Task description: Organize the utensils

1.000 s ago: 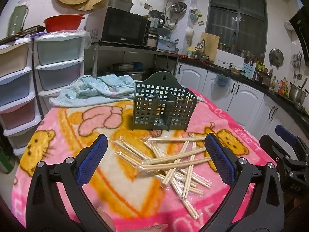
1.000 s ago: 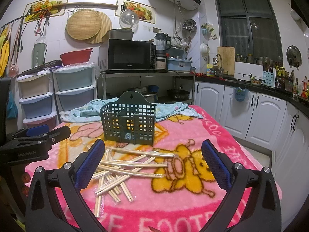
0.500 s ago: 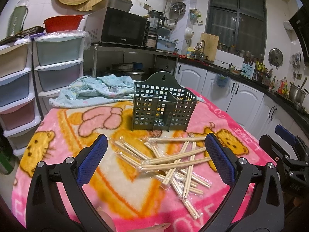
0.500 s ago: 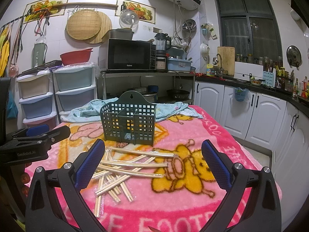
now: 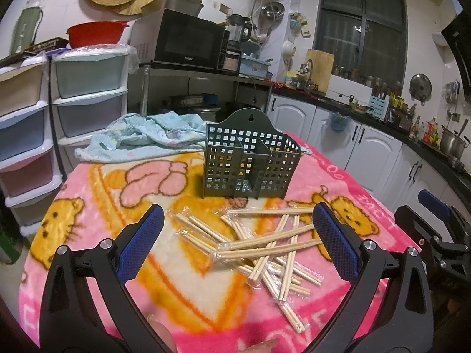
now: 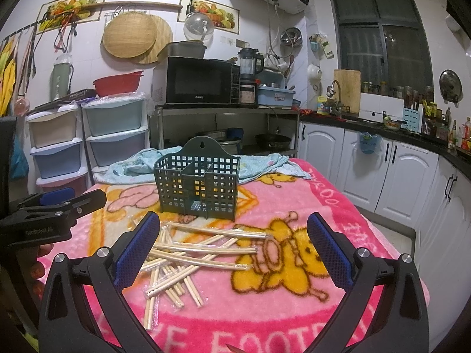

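Observation:
Several pairs of wooden chopsticks in clear wrappers (image 5: 259, 242) (image 6: 191, 253) lie in a loose heap on the pink cartoon blanket (image 5: 88, 200) (image 6: 323, 206). Behind the heap stands a dark green perforated utensil basket (image 5: 250, 166) (image 6: 197, 186), upright, with dividers inside. My left gripper (image 5: 238, 235) hovers open over the near side of the heap with nothing between its blue pads. My right gripper (image 6: 234, 242) is open too, holding nothing, with the heap below its left finger (image 6: 137, 250).
A crumpled light-blue cloth (image 5: 141, 136) (image 6: 265, 161) lies behind the basket. Plastic drawer units (image 5: 88, 88) stand to the left of the table, white cabinets (image 6: 382, 170) to the right. The other gripper shows at each view's edge, the right gripper (image 5: 435, 229) and the left gripper (image 6: 50, 214).

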`<state>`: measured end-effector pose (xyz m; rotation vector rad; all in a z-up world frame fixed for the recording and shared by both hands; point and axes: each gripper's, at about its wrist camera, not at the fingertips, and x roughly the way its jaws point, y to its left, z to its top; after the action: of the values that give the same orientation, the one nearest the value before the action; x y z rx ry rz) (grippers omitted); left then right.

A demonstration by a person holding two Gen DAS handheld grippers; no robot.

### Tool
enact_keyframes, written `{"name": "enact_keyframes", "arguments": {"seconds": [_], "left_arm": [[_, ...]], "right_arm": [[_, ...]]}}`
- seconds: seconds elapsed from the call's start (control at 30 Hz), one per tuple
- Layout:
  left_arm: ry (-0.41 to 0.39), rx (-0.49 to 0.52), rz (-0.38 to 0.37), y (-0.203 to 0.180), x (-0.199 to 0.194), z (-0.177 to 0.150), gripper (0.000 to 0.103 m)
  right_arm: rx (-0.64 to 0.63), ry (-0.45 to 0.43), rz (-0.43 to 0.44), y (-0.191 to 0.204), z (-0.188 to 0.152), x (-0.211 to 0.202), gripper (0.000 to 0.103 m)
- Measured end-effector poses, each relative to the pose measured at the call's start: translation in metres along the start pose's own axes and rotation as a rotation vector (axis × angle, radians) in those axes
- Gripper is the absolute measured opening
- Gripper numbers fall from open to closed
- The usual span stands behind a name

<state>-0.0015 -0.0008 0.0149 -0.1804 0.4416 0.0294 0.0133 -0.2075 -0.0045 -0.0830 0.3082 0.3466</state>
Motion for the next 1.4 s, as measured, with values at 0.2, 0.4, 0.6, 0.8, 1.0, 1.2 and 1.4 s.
{"name": "enact_keyframes", "arguments": {"seconds": [0.2,0.4,0.6,0.8,1.0,1.2,1.4], "left_arm": [[-0.004,-0.017,-0.007,0.017,0.004,0.000,0.093],[0.001,-0.059,0.005,0.040,0.008,0.004,0.093],[0.021,-0.112,0.021,0.065,0.013,0.011,0.093],[0.043,-0.152,0.002,0.084,0.019,0.024,0.093],[0.114,-0.168,0.042,0.101,0.038,0.029,0.093],[0.202,-0.154,0.033,0.110,0.072,0.028,0.093],[0.284,-0.121,-0.045,0.101,0.107,0.024,0.077]], "right_arm": [[-0.029,0.018,0.021,0.010,0.004,0.008,0.097],[-0.074,0.069,0.059,0.020,0.009,0.018,0.097],[-0.074,0.091,0.087,0.023,0.023,0.033,0.097],[-0.079,0.102,0.104,0.023,0.043,0.050,0.097],[-0.063,0.166,0.094,0.012,0.052,0.079,0.097],[-0.062,0.227,0.050,-0.002,0.053,0.108,0.097],[-0.041,0.293,-0.002,-0.023,0.043,0.133,0.097]]}}
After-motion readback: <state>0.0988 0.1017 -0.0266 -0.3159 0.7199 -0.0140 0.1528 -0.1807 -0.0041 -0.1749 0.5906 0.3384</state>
